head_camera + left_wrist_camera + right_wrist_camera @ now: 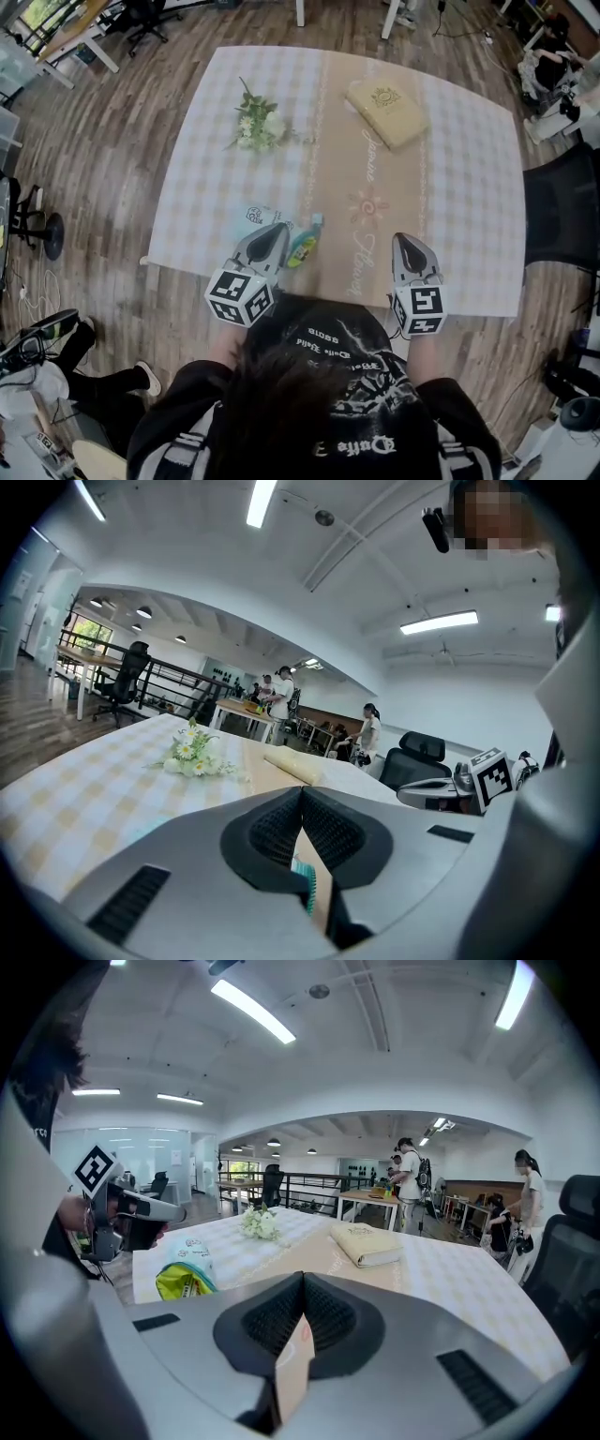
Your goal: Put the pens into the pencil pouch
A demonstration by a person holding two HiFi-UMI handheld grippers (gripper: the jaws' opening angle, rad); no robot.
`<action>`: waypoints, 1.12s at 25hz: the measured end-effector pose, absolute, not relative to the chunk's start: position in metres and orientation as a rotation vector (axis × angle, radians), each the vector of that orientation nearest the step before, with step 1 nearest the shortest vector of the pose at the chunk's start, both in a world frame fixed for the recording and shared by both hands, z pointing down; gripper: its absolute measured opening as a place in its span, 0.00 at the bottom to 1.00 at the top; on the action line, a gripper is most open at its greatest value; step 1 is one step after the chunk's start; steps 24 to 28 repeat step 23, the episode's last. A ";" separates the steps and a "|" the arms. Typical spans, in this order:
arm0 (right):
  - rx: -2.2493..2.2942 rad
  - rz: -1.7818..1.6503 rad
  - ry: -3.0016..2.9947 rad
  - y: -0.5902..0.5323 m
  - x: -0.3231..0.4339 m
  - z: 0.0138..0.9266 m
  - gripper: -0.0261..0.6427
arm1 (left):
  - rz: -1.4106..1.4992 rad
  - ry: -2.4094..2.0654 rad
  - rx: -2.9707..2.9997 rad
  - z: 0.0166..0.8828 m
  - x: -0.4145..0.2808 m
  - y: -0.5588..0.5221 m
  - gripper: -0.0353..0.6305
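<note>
A beige pouch (386,112) lies at the far right of the checked tablecloth (469,187); it also shows in the left gripper view (292,764) and the right gripper view (366,1241). A teal and yellow packet (302,244) lies near the table's front edge, just right of my left gripper (278,228). That gripper is shut with nothing between its fingertips (302,794). My right gripper (405,238) hovers over the front edge further right, also shut and empty (303,1279). From it the packet (187,1274) is seen to the left. No loose pens are visible.
A small bunch of white flowers (258,122) lies at the far left of the cloth. A black office chair (562,206) stands right of the table. Other desks, chairs and people are in the room behind.
</note>
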State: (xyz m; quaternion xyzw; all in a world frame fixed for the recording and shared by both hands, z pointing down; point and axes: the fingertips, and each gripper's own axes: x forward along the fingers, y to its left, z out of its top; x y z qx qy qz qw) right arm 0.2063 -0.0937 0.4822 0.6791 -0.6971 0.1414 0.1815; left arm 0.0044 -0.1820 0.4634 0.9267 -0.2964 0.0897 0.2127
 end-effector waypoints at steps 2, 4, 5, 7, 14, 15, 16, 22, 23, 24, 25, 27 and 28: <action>1.920 0.395 -1.972 -0.096 0.206 0.482 0.05 | 0.259 -0.825 2.578 0.464 0.004 -0.183 0.08; 1.922 0.391 -1.972 -0.096 0.206 0.483 0.05 | 0.268 -0.826 2.582 0.465 0.003 -0.183 0.08; 1.922 0.390 -1.971 -0.096 0.205 0.483 0.05 | 0.272 -0.827 2.584 0.465 0.002 -0.184 0.08; 1.919 0.387 -1.969 -0.098 0.204 0.482 0.05 | 0.278 -0.830 2.585 0.466 0.001 -0.185 0.08; 1.908 0.376 -1.970 -0.102 0.197 0.485 0.05 | 0.308 -0.823 2.604 0.470 0.001 -0.186 0.08; 1.907 0.373 -1.970 -0.103 0.197 0.485 0.05 | 0.309 -0.822 2.605 0.470 0.001 -0.186 0.08; 1.906 0.371 -1.969 -0.103 0.196 0.485 0.05 | 0.308 -0.822 2.605 0.470 0.001 -0.187 0.08; 1.924 0.367 -1.951 -0.104 0.199 0.483 0.05 | 0.308 -0.823 2.611 0.468 0.001 -0.192 0.08; 1.928 0.367 -1.948 -0.104 0.199 0.484 0.05 | 0.309 -0.824 2.612 0.468 0.000 -0.192 0.08; 1.928 0.367 -1.948 -0.104 0.199 0.484 0.05 | 0.309 -0.824 2.612 0.468 0.000 -0.192 0.08; 1.928 0.367 -1.948 -0.104 0.199 0.484 0.05 | 0.309 -0.824 2.612 0.468 0.000 -0.192 0.08; 1.928 0.367 -1.948 -0.104 0.199 0.484 0.05 | 0.309 -0.824 2.612 0.468 0.000 -0.192 0.08; 1.928 0.367 -1.948 -0.104 0.199 0.484 0.05 | 0.309 -0.824 2.612 0.468 0.000 -0.192 0.08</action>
